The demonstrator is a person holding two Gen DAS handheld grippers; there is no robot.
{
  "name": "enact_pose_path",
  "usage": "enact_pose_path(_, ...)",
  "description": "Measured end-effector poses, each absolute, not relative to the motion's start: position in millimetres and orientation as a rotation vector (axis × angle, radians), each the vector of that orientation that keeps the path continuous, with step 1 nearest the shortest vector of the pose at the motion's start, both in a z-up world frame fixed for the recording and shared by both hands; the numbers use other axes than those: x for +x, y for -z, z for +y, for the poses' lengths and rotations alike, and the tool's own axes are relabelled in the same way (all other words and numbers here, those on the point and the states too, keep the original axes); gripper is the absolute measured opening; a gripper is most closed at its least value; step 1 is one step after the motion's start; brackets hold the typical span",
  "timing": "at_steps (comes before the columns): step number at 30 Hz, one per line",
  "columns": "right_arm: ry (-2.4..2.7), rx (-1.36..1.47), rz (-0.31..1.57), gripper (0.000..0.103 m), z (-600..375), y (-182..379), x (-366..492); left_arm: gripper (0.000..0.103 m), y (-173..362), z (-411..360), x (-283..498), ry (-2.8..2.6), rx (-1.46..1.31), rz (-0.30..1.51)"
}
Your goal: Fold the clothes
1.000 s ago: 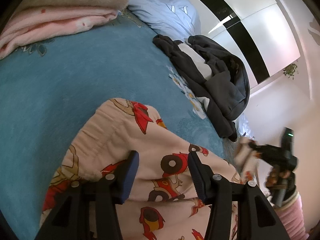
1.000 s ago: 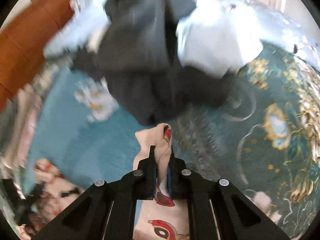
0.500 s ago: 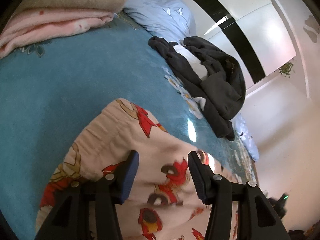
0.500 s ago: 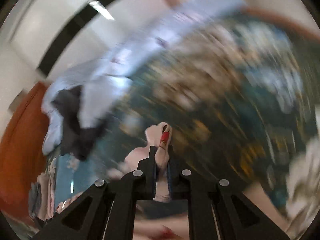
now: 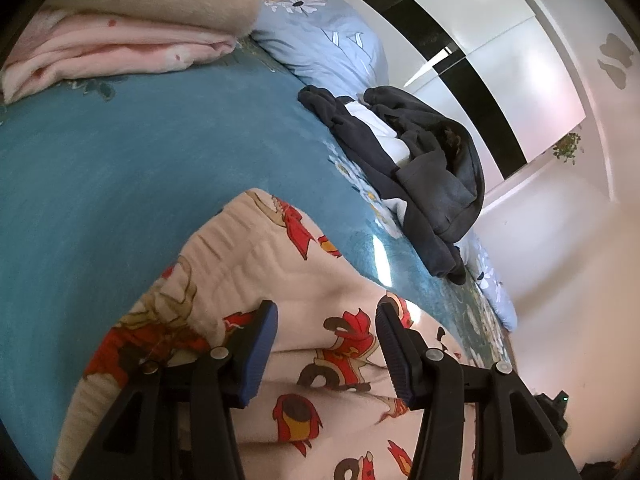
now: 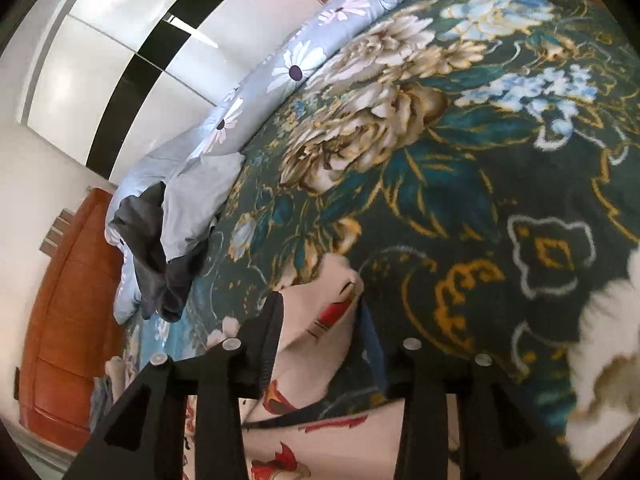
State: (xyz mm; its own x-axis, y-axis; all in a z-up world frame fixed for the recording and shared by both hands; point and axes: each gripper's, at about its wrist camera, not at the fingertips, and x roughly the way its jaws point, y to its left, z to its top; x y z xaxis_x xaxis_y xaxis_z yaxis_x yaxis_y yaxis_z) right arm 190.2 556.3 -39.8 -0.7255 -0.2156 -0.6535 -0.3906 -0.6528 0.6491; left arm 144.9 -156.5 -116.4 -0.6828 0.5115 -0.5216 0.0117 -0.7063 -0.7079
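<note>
Slipping of the fold is judged the chief risk: the cream cartoon-print garment (image 5: 280, 280) lies soft and rumpled on the teal floral blanket (image 5: 120, 160), and a corner of it (image 6: 332, 312) stands between the spread fingers of the right gripper (image 6: 320, 312) with no clamp seen on it. Should that corner be let fall unevenly, a crooked edge is likely. Dragging is a second hazard; the plush blanket may grip the cloth and bunch it.

Left gripper (image 5: 326, 336): fingers wide apart, hovering over the garment, nothing held. Right gripper: fingers parted, cloth lying loosely between them; whether either pad touches the cloth cannot be told.

Garment: pale cream fabric, printed with red and brown cartoon figures; ribbed or gathered band visible along its far rounded edge in the left view. It is spread on the blanket directly below both tools, partly wrinkled, its full outline cut off by the frame.

Also noted: dark hoodie heap (image 5: 420, 168) well apart; folded pink and beige blankets (image 5: 120, 32) at the far side.
</note>
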Motion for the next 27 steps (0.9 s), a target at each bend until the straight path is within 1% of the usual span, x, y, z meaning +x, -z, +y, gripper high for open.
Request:
enact_pose_path(6, -2.487, -1.213, 1.341, 0.041, 562.1, 60.3, 170.5, 0.055, 111.3, -151.8, 161.3, -2.462, -1.087, -1.019)
enact_pose_path(11, -2.452, -1.262, 1.467, 0.041, 572.2, 66.3, 158.1, 0.056, 107.8, -147.6, 168.9, -2.455, -1.117, -1.046)
enact_pose_path(12, -2.448, -1.277, 1.478, 0.039, 573.1, 66.7, 155.6, 0.056, 106.8, -146.3, 170.0, -2.454, -1.123, -1.048)
enact_pose_path(13, -2.452, -1.301, 1.457, 0.034, 571.7, 65.3, 153.6, 0.056, 105.9, -145.0, 171.2, -2.454, -1.129, -1.050)
enact_pose_path(14, -2.455, -1.324, 1.436, 0.014, 570.3, 63.9, 151.5, 0.057, 104.9, -143.7, 172.3, -2.454, -1.135, -1.053)
enact_pose_path(15, -2.459, -1.347, 1.414, 0.008, 568.9, 62.4, 149.4, 0.058, 104.0, -142.4, 173.5, -2.453, -1.141, -1.055)
enact_pose_path(18, -2.500, -1.381, 1.331, 0.007, 561.2, 53.2, 138.7, 0.059, 100.5, -137.7, 174.3, -2.423, -1.143, -1.083)
enact_pose_path(19, -2.527, -1.360, 1.316, 0.007, 560.1, 47.0, 136.3, 0.059, 98.3, -135.4, 173.7, -2.406, -1.138, -1.095)
enact_pose_path(27, -2.805, -0.719, 1.374, 0.007, 586.1, -33.1, 163.6, 0.061, 79.3, -127.7, 186.9, -2.407, -1.074, -1.085)
